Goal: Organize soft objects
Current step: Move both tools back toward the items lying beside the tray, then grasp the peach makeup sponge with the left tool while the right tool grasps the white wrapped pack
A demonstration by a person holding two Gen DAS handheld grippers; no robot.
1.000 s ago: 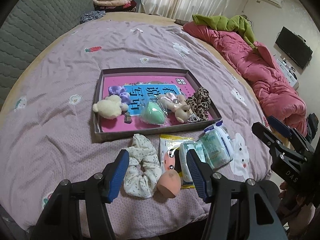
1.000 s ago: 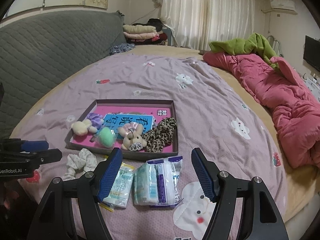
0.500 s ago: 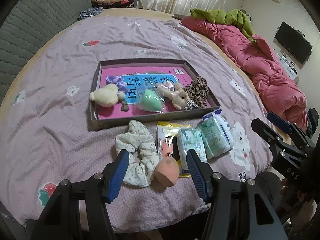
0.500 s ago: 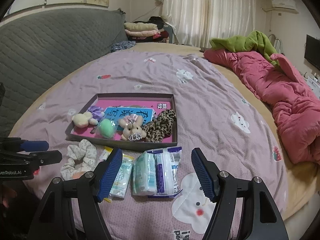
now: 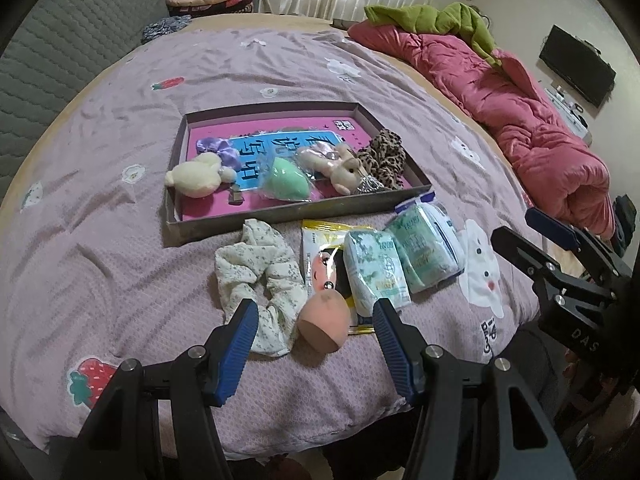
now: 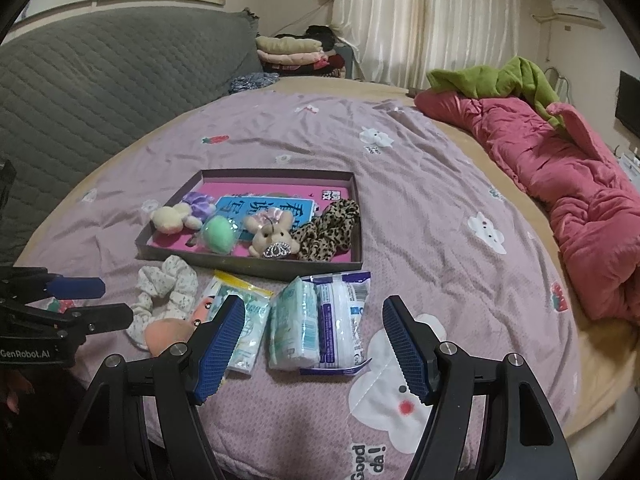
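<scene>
1. Left gripper (image 5: 314, 332): blue-padded jaws spread wide, nothing held. It hangs over the near edge of the bed; the peach teardrop makeup sponge (image 5: 323, 322) shows between the tips, not touched.
2. Right gripper (image 6: 314, 344): jaws equally wide, empty, above the white-and-purple plastic tissue pack (image 6: 340, 318); no contact visible.
3. Lilac quilted bedspread with strawberry and cloud patches (image 6: 420, 200): carries everything; crumpled pink duvet (image 6: 580, 184) at 3 o'clock, well apart.
4. Shallow grey cardboard tray with pink printed base (image 6: 256, 264): centre of the bed, at 12 o'clock from both grippers.
5. Inside the tray, 9 to 3 o'clock: cream plush bear (image 6: 172, 218) touching a purple satin scrunchie (image 6: 200, 204), mint green sponge in clear wrap (image 6: 218, 236), beige plush rabbit (image 6: 272, 236), leopard-print scrunchie (image 6: 328, 232).
6. Outside, just beside the tray's near wall, 9 to 3 o'clock: white floral fabric scrunchie (image 5: 260, 280), yellow-edged cartoon-face sachet (image 5: 324, 256), two teal tissue packs (image 5: 378, 270), then the white-and-purple pack.
7. Peach sponge lies on the sachet's near end, touching the floral scrunchie.
</scene>
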